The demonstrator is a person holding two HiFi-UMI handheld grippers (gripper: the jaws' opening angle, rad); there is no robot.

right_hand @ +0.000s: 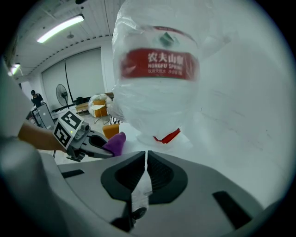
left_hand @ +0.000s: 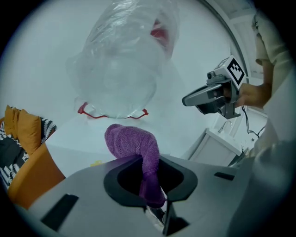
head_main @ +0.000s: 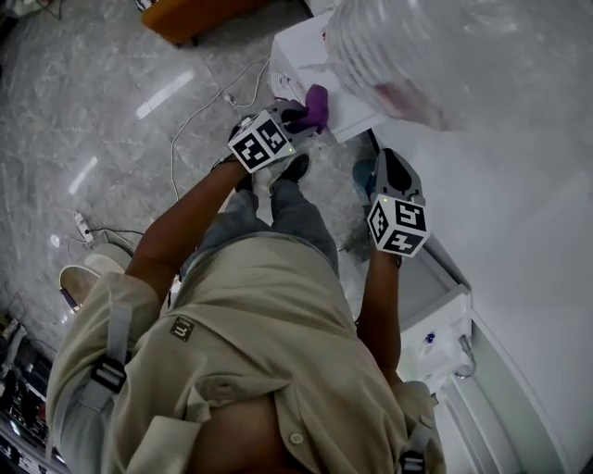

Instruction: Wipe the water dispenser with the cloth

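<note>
The white water dispenser [head_main: 310,57] stands ahead of me, and a big bottle [head_main: 408,51] wrapped in clear plastic sits on it. My left gripper [head_main: 298,118] is shut on a purple cloth [head_main: 316,106] at the edge of the dispenser's top. In the left gripper view the cloth [left_hand: 133,142] bulges out of the jaws just below the bottle [left_hand: 121,69]. My right gripper [head_main: 391,159] hangs shut and empty beside the dispenser. Its view shows the red-labelled bottle [right_hand: 159,78], the cloth [right_hand: 115,143] and the left gripper [right_hand: 95,141].
An orange chair [head_main: 190,14] stands on the marble floor beyond the dispenser. White cables [head_main: 199,111] and a power strip [head_main: 82,225] lie on the floor at the left. A white cabinet with a tap [head_main: 463,356] runs along the wall on my right.
</note>
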